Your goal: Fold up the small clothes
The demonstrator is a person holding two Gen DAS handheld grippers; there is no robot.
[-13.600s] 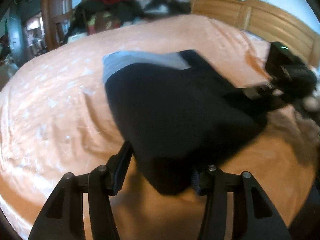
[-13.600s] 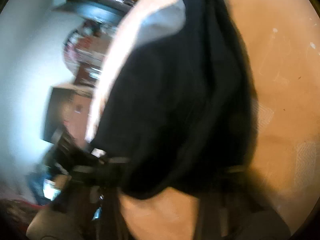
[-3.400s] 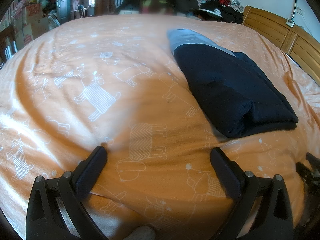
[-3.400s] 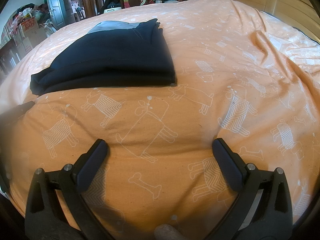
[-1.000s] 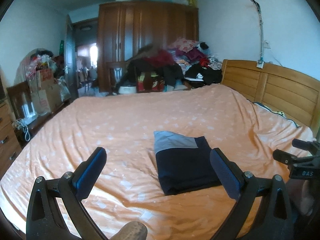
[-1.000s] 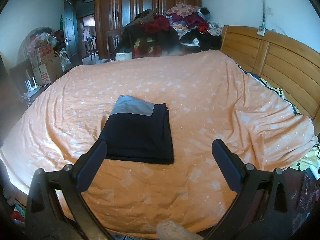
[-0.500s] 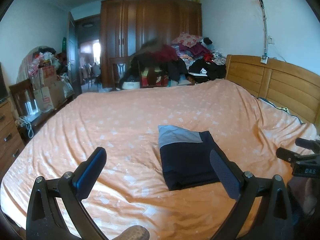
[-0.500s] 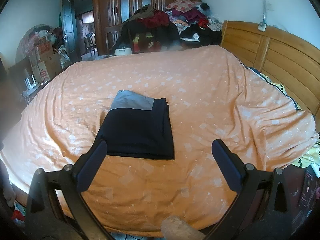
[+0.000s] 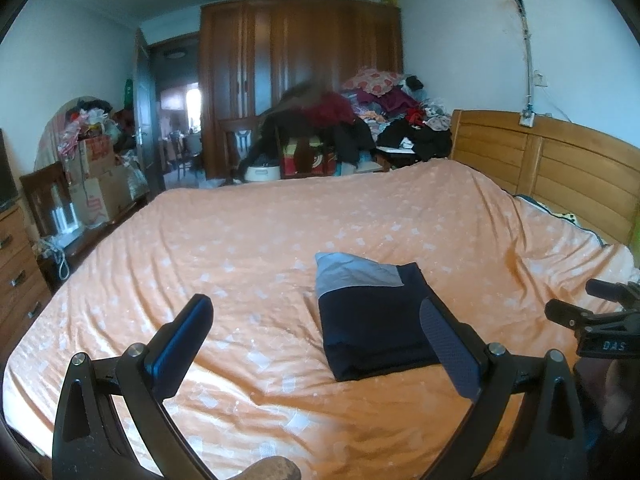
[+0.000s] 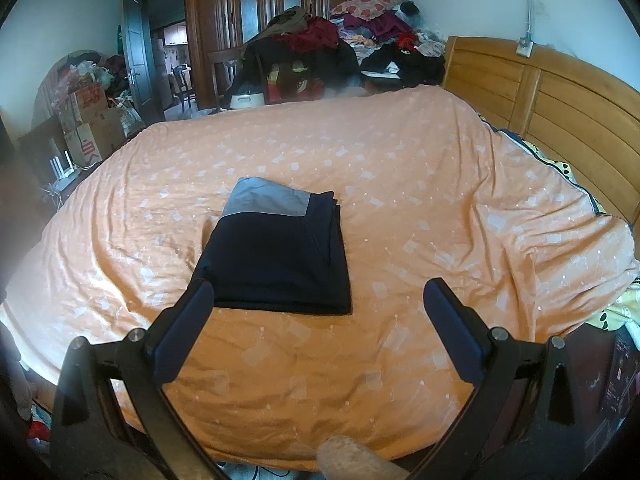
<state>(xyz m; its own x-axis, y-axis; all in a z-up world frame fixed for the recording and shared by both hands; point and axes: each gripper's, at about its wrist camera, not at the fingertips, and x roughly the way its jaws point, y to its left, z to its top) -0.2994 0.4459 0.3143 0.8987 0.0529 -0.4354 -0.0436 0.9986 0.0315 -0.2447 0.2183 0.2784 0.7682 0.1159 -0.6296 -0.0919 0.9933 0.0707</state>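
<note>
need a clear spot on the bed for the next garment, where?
Bare orange bedsheet lies left of the folded navy garment with a grey band, toward the cardboard boxes. More lies right of it, up to the wooden headboard, though wrinkled there. The heap of clothes past the far edge is crowded.

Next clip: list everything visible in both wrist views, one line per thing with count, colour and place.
Folded garment: one, navy with a grey band, flat on the bed's middle.
Bedcover: one, orange with white print, covering the bed.
Headboard: one, light wood, right of the bed.
Wardrobe: one, dark brown, far wall.
Clothes pile: one heap, mixed reds and blacks, beyond the bed.
Cardboard boxes: several, brown, far left.
Drawers: one unit, brown, left edge.
Left claw: black, open, empty, above the bed.
Right claw: black, open, empty.
</note>
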